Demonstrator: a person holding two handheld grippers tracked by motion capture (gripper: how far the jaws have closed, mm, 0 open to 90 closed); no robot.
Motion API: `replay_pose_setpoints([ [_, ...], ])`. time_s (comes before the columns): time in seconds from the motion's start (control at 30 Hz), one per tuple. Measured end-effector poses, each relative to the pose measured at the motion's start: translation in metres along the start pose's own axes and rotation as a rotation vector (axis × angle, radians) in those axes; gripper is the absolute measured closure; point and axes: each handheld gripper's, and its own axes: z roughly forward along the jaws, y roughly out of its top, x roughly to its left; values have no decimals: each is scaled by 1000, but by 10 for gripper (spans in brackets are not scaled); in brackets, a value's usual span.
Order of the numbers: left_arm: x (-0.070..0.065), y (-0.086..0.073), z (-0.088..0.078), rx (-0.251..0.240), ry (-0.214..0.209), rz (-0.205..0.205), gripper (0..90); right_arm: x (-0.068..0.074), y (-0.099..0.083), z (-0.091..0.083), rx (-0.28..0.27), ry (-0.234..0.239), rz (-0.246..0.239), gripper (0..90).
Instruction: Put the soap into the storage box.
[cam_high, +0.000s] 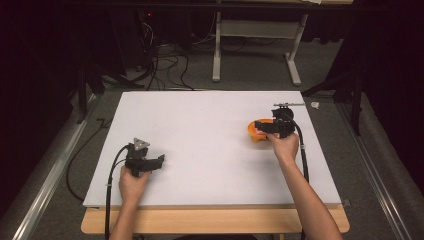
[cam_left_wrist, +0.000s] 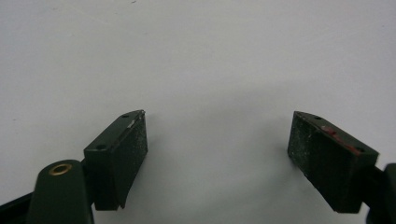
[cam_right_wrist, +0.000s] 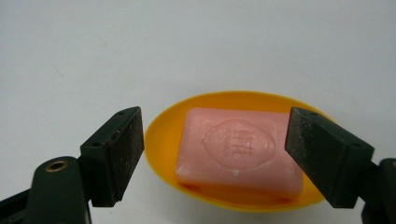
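As seen from the high view, the right hand-held gripper (cam_high: 263, 127) is held over an orange soap dish (cam_high: 258, 134) that sits on the white bench (cam_high: 200, 145) toward its right side, well apart from the left hand-held gripper (cam_high: 156, 162). The left one rests low near the front left of the bench, in the person's left hand (cam_high: 132, 181), with nothing near it.

In the left gripper view, the left hand-held gripper (cam_left_wrist: 217, 144) is spread wide, its jaws well apart over bare bench surface (cam_left_wrist: 196, 56); nothing is held or touched.

In the right gripper view, the right hand-held gripper (cam_right_wrist: 212, 149) is likewise wide open. A pink bar of soap (cam_right_wrist: 236, 149) lies flat in the dish (cam_right_wrist: 163, 140), between the two jaws. The right jaw overlaps the bar's end in this view; contact cannot be confirmed. The left jaw stands outside the dish rim, apart from the bar.

The step in hand is judged to be the grasp of the soap. For a sound grasp, the jaws should be lowered inside the dish rim and centred on the bar, so that the pads close squarely on its two short ends. If the left jaw is left outside the rim, the dish would likely be pinched or tipped. A slippery bar is to be expected; a slow, even closing is advised.
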Motion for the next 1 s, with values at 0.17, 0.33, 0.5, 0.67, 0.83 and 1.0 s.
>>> replay_pose_setpoints([
  [0.17,0,0,0,0,0,0,204,3,-3,-11,-26,22,-35,211],
  [0.33,0,0,0,0,0,0,204,4,-9,-22,-85,46,-61,229],
  [0.5,0,0,0,0,0,0,204,2,-13,-31,-116,66,-64,235],
  [0.67,0,0,0,0,0,0,204,0,-18,-43,-141,71,-74,241],
  [0.83,0,0,0,0,0,0,204,-3,-24,-52,-162,72,-84,248],
  [1.0,0,0,0,0,0,0,204,-5,-31,-62,-186,82,-95,253],
])
